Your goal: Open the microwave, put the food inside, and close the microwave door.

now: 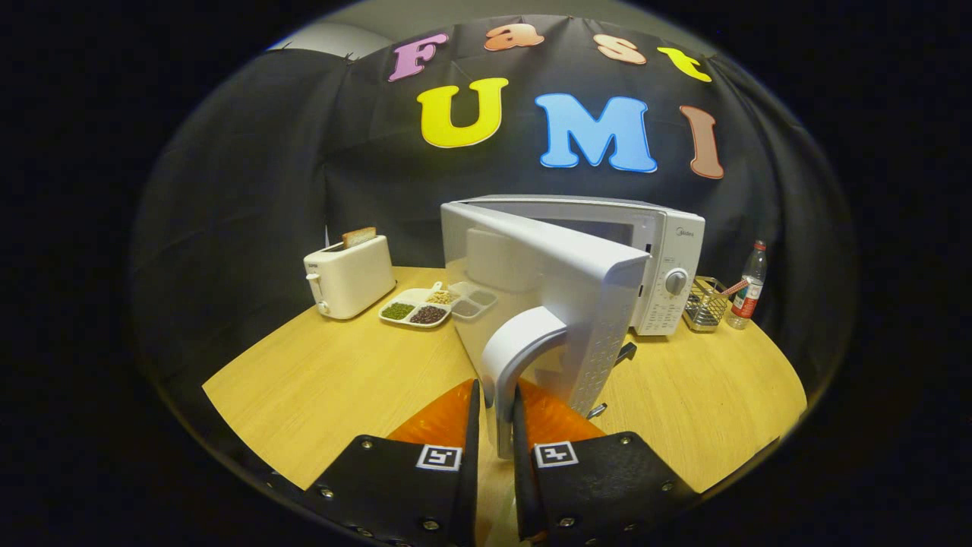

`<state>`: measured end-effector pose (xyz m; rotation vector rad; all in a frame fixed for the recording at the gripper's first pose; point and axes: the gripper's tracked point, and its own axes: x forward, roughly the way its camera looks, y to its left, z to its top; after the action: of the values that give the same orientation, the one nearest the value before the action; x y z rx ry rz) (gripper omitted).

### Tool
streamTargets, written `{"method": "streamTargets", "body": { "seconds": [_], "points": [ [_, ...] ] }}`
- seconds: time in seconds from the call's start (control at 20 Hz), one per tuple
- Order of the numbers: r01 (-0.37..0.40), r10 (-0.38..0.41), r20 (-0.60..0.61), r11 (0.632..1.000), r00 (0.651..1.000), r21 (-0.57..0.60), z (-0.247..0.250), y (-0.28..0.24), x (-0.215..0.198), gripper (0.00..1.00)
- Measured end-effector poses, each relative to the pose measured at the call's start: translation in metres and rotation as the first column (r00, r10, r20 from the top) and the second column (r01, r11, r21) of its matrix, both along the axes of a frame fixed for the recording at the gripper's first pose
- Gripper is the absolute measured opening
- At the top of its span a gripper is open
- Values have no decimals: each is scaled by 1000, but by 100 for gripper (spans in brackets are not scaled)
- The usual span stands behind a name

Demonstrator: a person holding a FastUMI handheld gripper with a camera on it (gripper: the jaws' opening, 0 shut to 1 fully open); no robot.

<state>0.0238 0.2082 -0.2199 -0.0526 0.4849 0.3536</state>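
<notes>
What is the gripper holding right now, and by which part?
The gripper holds the microwave door by its handle. The jaws are closed on the handle's lower end, and the door stands partly open.

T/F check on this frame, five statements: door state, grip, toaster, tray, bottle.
1. The microwave door is swung open. True.
2. The gripper is open and clear of the door. False: both fingers press on the door handle, which sits between them.
3. A slice of bread sticks up from the toaster. True.
4. The divided food tray is already inside the microwave. False: it lies on the table, between the toaster and the open door.
5. The water bottle lies on its side by the toaster. False: it stands upright on the microwave's far side, beside the wire basket.
</notes>
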Motion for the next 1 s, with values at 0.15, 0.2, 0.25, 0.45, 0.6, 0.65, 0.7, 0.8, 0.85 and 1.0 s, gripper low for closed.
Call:
{"method": "streamTargets", "body": {
  "seconds": [0.15,0.2,0.25,0.45,0.6,0.65,0.7,0.8,0.85,1.0],
  "points": [
    [-22,22,21,999,1000,-23,1,24,-14,21],
    [-22,23,27,999,999,-33,1,30,-18,21],
    [-18,19,26,999,999,-37,0,33,-20,21],
    [7,-6,18,1000,1000,-30,1,48,-34,21],
    [-56,56,13,998,998,-9,0,72,-54,35],
    [-87,87,11,996,996,1,1,79,-57,35],
    [-120,120,5,992,993,24,2,83,-62,36],
    [-208,213,-29,970,977,123,6,100,-75,37],
    [-250,261,-42,952,964,178,10,110,-86,40],
    [-301,308,-1,934,952,194,32,103,-100,47]
  ]
}}
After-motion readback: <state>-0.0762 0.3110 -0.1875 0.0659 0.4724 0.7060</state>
